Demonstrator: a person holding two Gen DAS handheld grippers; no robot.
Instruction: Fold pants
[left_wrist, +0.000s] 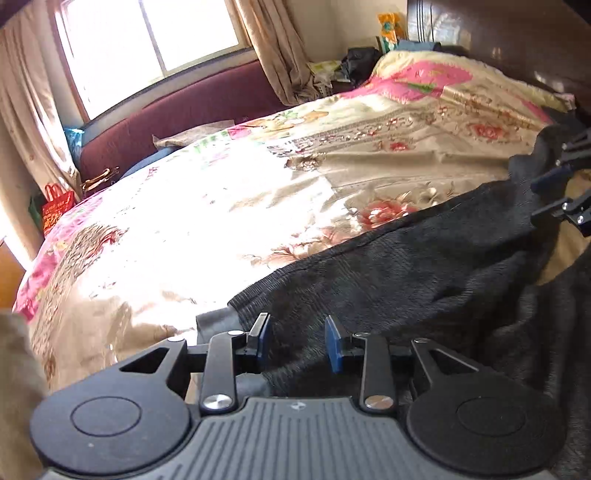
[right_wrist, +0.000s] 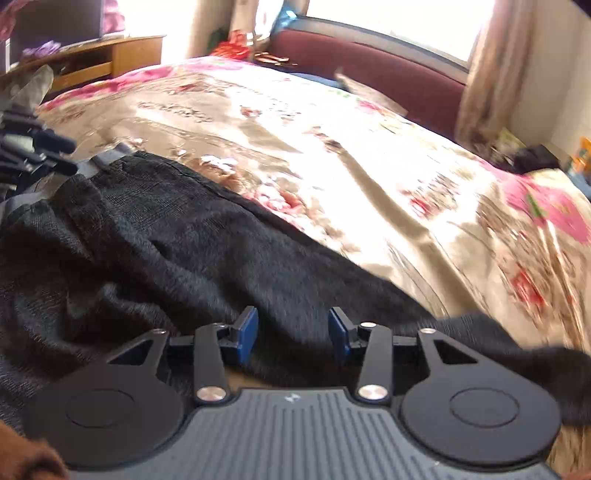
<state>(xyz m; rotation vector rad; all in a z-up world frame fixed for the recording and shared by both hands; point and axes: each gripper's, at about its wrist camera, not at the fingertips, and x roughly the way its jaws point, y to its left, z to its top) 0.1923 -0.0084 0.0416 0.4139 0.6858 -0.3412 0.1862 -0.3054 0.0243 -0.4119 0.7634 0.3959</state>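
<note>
A: Where do the pants sit from each hand?

B: The black, fuzzy knit pants (left_wrist: 424, 266) lie rumpled on the floral satin bedspread (left_wrist: 221, 206). In the left wrist view they run as a long band from about 6 o'clock, right under the left gripper (left_wrist: 297, 341), up toward 2 o'clock, where the right gripper (left_wrist: 557, 195) meets the far end.

A: And from the other side?

B: It mirrors. In the right wrist view the cloth (right_wrist: 177, 243) stretches from under the right gripper (right_wrist: 291, 338) up to about 10 o'clock, where the left gripper (right_wrist: 44, 155) sits by a grey band (right_wrist: 99, 162), which I judge to be the waistband.

A: Are the jaws holding anything?

B: Neither is, as far as I can see. The left gripper's blue pads (left_wrist: 263, 341) stand apart with cloth lying under and between them, but not pressed on it. The right one's pads are spread a bit wider, also over bare fabric, with nothing pinched.

A: So what does the next move turn on?

B: On the long axis, I'd say. It runs hand to hand, one gripper at each end, so each hand is nearest its own end. A fold would bring one end along that line toward the other.
</note>
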